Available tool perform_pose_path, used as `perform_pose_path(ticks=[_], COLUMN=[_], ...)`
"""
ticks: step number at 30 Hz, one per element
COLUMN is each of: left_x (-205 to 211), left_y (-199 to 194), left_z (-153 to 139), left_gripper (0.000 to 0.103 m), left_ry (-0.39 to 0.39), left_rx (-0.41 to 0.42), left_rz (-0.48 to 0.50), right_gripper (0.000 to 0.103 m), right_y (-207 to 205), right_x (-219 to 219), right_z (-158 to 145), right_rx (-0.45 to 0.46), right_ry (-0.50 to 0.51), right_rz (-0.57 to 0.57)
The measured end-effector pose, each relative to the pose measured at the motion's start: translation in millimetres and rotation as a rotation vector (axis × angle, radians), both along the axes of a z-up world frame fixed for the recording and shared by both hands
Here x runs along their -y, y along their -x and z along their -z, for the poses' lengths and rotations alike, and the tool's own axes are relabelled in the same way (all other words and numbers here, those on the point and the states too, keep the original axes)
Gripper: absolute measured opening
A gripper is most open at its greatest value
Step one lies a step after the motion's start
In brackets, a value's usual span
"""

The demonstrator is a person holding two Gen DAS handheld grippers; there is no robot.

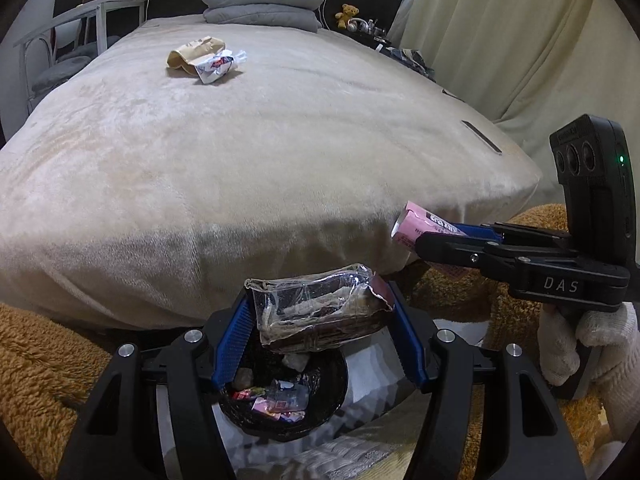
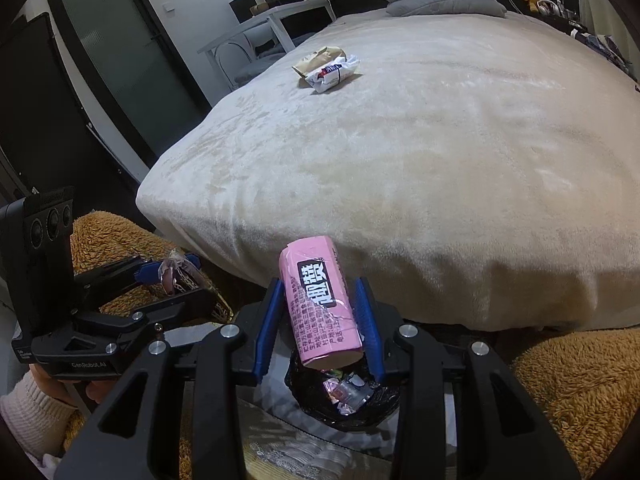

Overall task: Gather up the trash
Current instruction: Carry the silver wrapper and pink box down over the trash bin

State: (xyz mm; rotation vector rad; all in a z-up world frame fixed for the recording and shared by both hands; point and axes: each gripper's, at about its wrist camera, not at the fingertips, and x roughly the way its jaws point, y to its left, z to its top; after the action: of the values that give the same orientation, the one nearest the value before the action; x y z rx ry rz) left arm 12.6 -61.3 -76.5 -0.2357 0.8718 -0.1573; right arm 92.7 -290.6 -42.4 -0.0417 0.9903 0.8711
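My left gripper (image 1: pixel 322 316) is shut on a clear plastic wrapper with a dark base (image 1: pixel 320 312), held above a black-lined trash bin (image 1: pixel 240 412) that holds several wrappers. My right gripper (image 2: pixel 320 312) is shut on a pink box with black print (image 2: pixel 320 304), held over the same bin (image 2: pixel 304 392). The right gripper with the pink box (image 1: pixel 424 224) shows at the right of the left wrist view. The left gripper (image 2: pixel 176 272) shows at the left of the right wrist view. A brown paper bag and a white wrapper (image 1: pixel 206 58) lie together far up the bed; they also show in the right wrist view (image 2: pixel 326 66).
The beige bed (image 1: pixel 280 152) fills the view ahead. Folded grey bedding (image 1: pixel 260 4) lies at its head. A brown fluffy rug (image 1: pixel 40 360) surrounds the bin. A white table and chair (image 1: pixel 68 40) stand left of the bed, curtains (image 1: pixel 500 40) at the right.
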Motion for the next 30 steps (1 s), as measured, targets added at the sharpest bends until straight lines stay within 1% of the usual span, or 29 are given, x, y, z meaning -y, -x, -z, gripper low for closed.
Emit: perform_pose_path(ticks=[5, 11, 14, 17, 18, 21, 25, 27, 30], left_x=[7, 11, 10, 7, 6, 6, 3, 3, 3], left_y=[-6, -16, -21, -29, -30, -35, -41, -42, -44], left_z=[17, 42, 54, 68, 72, 83, 96, 101, 108], left_gripper=[0.063, 0.063, 0.063, 0.063, 0.063, 0.063, 0.063, 0.063, 0.063], left_ry=[-0.014, -0.042, -0.047, -0.044, -0.037, -0.032, -0.021, -0.022, -0.020], left_rx=[-0.076, -0.191, -0.246, -0.308, -0.328, -0.381, -0.440, -0.460, -0.495], left_rz=[0.020, 0.027, 0.028, 0.007, 0.003, -0.002, -0.002, -0.001, -0.012], right_gripper=[0.038, 0.038, 0.038, 0.038, 0.038, 0.039, 0.039, 0.039, 0.039], right_y=[-5, -12, -16, -21, -24, -28, -31, -30, -31], right_x=[-1, -10, -14, -17, -19, -21, -29, -33, -36], right_z=[13, 34, 49, 65, 73, 86, 100, 104, 114], right_rx=[-0.072, -0.155, -0.213, -0.288, -0.327, -0.375, -0.417, -0.414, -0.439], right_ry=[0.025, 0.114, 0.144, 0.162, 0.166, 0.180, 0.202, 0.222, 0.237], right_rz=[0.003, 0.019, 0.036, 0.060, 0.074, 0.092, 0.089, 0.085, 0.086])
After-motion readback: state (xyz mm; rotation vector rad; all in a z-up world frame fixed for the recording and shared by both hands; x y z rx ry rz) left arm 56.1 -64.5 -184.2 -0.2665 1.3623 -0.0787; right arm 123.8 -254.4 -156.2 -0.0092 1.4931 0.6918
